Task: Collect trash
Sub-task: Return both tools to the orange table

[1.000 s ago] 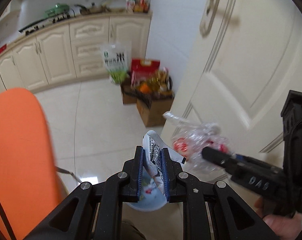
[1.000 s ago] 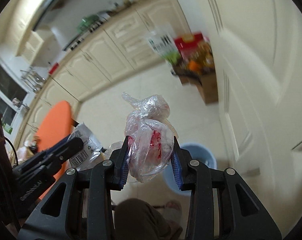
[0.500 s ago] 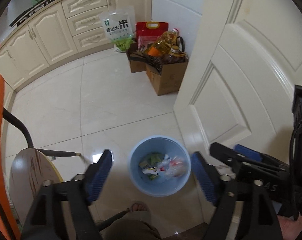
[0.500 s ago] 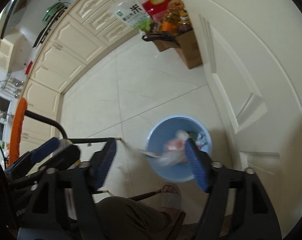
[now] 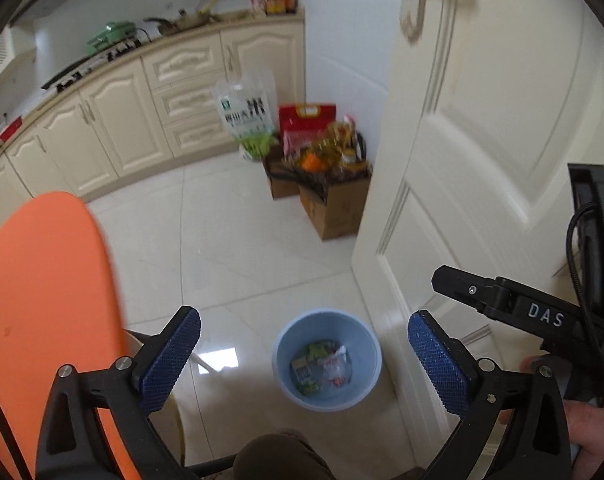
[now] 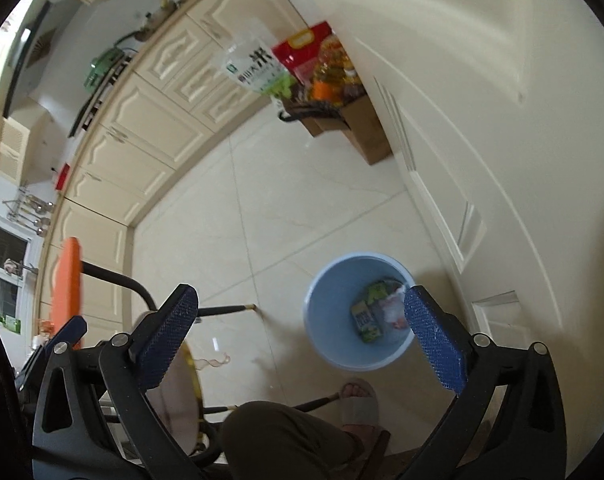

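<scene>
Left wrist view: left gripper [image 5: 303,350] jaws spread wide, just been opening, nothing between the blue pads [image 5: 170,364]. Knee [image 5: 280,456] at bottom edge. Right gripper [image 5: 501,300] enters from the right, black, lettered "DAS", hand [image 5: 589,424] on its grip below. Blue bin [image 5: 329,360] on the tile floor [image 5: 242,248], seen between the fingers, just beside the foot of the white door [image 5: 481,160]. Trash [image 5: 321,366] lies in the bin bottom: green-printed carton, crumpled clear plastic with red bits. Orange chair back [image 5: 46,312] fills the left side. Further off, cardboard boxes [image 5: 333,204] with bottles and a red bag, against the wall by the door edge; white rice bag [image 5: 248,116] leaning at the cabinets [image 5: 142,116]. Counter beyond with a green pot [image 5: 110,36], blurred

Right wrist view: right gripper [image 6: 302,336] likewise wide apart, jaws just been opening, pads bare. Trouser leg [image 6: 286,436] and sandalled foot [image 6: 359,400] at bottom. Round stool seat [image 6: 178,404] under the left finger. Bin [image 6: 359,312] stands near the foot, partly behind the right pad [image 6: 433,344]; green carton [image 6: 367,316] and clear plastic inside. Chair back [image 6: 66,288] edge-on at left. Door [image 6: 501,120] along the right; boxes [image 6: 341,120] and rice bag [image 6: 258,64] far up, cabinets [image 6: 142,128] curving away
</scene>
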Motion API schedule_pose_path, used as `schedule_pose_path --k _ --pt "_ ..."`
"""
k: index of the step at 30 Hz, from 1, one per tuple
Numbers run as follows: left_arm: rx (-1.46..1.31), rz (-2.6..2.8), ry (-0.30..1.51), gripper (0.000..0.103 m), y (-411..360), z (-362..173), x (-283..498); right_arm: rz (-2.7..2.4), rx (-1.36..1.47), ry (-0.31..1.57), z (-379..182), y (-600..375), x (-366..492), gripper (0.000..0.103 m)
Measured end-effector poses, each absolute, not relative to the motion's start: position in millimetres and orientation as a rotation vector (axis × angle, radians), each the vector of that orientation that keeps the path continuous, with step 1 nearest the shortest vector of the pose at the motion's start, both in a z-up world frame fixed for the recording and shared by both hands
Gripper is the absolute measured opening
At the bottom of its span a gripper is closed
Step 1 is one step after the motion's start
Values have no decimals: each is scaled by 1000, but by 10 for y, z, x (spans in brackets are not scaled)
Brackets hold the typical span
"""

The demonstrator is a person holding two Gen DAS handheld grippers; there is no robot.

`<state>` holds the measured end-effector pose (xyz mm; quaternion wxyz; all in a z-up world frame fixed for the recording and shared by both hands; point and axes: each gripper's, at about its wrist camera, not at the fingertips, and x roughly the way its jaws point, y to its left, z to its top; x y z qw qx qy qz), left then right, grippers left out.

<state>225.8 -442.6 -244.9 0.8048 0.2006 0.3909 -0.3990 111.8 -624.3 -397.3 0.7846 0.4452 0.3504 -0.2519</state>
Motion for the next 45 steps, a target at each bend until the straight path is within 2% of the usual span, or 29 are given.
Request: schedule_pose_path --k 14,25,34,45 --pt "160 -643 616 102 -2108 -1532 1889 -332 721 594 -2515 -5028 1514 103" --pt "39 -376 490 102 -420 -1265 1302 -144 384 503 -1466 -3363 2024 103" --pt "-26 -239 441 102 206 -1305 549 -64 223 459 -1175 -2300 2205 103" --pt "-69 -143 398 102 376 -1376 -79 -32 87 436 -1107 -1679 2258 103"
